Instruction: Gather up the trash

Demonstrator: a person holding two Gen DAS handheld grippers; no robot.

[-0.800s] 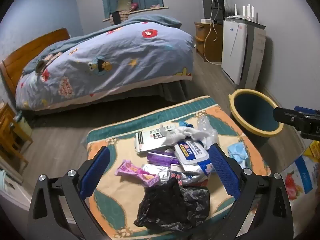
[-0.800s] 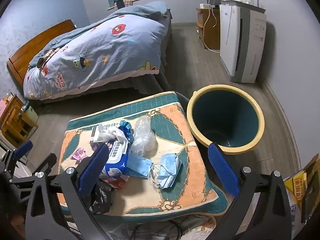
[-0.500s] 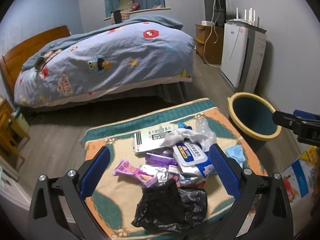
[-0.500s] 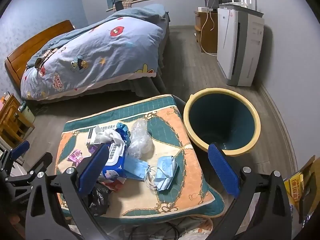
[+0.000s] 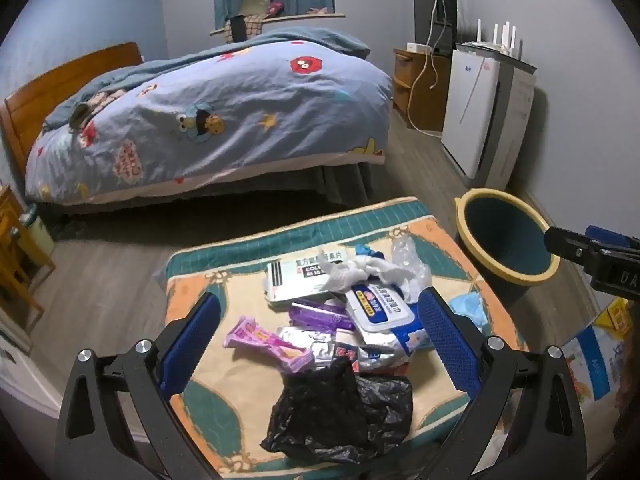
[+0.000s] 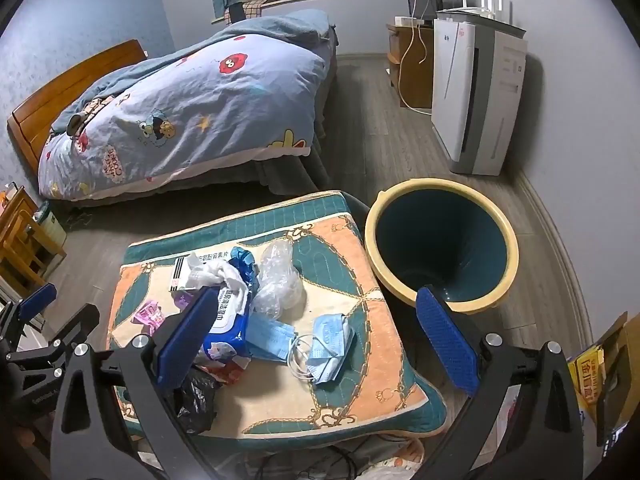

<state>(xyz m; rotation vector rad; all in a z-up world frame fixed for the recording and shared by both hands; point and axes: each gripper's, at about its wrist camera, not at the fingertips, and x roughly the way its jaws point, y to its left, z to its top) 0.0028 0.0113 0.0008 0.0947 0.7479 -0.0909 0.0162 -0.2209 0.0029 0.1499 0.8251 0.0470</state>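
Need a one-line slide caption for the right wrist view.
Open right gripper above face masks and wrappers littering a patterned cushion, empty bin alongside.

trash pile (image 5: pixel 344 320) on cushion (image 5: pixel 200 292), bin (image 6: pixel 444 244) right

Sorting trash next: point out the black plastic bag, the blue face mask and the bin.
black plastic bag (image 5: pixel 340 408), left wrist view, crumpled middle.
blue face mask (image 6: pixel 330 340), right wrist view, pleated front.
bin (image 6: pixel 502 224), right wrist view, yellow rim.

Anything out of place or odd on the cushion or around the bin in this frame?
Yes: litter is heaped on the patterned cushion instead of in the bin, which stands beside it and looks empty. The heap includes a black bag, a wipes pack and face masks. Nothing looks spilled or broken.
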